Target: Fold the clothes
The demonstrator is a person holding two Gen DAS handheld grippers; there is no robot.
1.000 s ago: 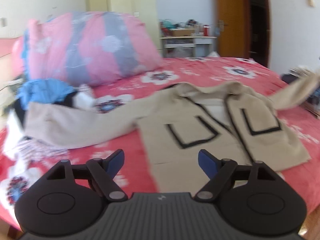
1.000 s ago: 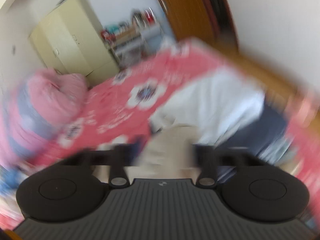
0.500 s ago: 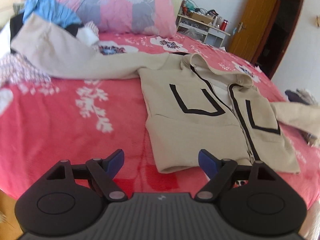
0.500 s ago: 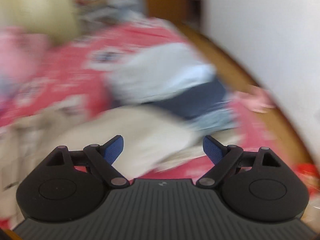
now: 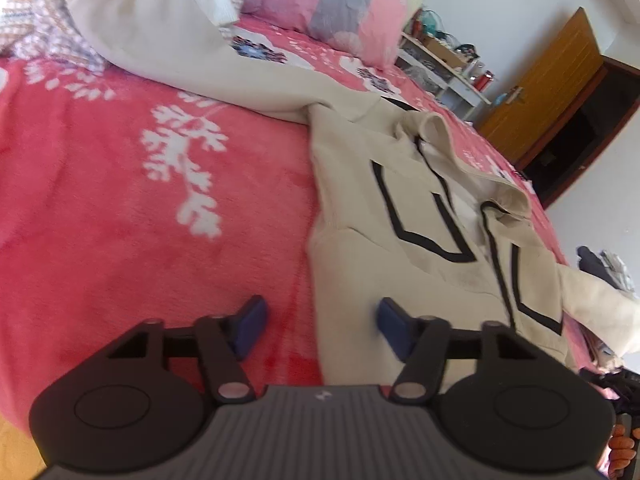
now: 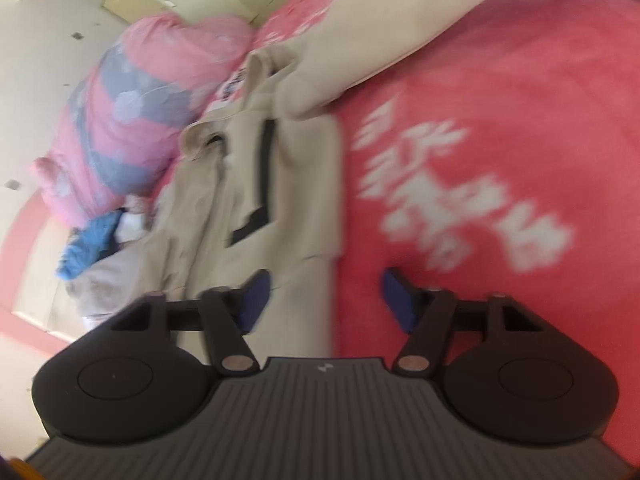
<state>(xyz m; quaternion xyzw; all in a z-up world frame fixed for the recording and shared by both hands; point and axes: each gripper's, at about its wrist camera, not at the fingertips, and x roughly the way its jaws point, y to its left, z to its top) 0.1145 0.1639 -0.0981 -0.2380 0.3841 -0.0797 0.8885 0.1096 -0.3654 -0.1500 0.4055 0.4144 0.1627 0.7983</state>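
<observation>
A beige zip jacket with black pocket outlines (image 5: pixel 420 236) lies flat, front up, on the red floral bed cover (image 5: pixel 140 208). Its sleeves are spread out to both sides. My left gripper (image 5: pixel 320 322) is open and empty, low over the jacket's bottom left hem corner, with the jacket's edge between its fingers. In the right wrist view the jacket (image 6: pixel 280 184) shows blurred. My right gripper (image 6: pixel 326 300) is open and empty over the jacket's bottom right hem corner, straddling its side edge.
A pink and grey quilt (image 5: pixel 332 4) and a heap of other clothes (image 5: pixel 48 28) lie at the head of the bed. More clothes (image 5: pixel 604 268) lie at the far right. A shelf (image 5: pixel 444 68) and a wooden door (image 5: pixel 548 92) stand behind.
Both grippers have dropped low and close to the jacket's bottom corners. The right gripper has swung from the clothes pile at the bed's right side over to the jacket. Both stayed open.
</observation>
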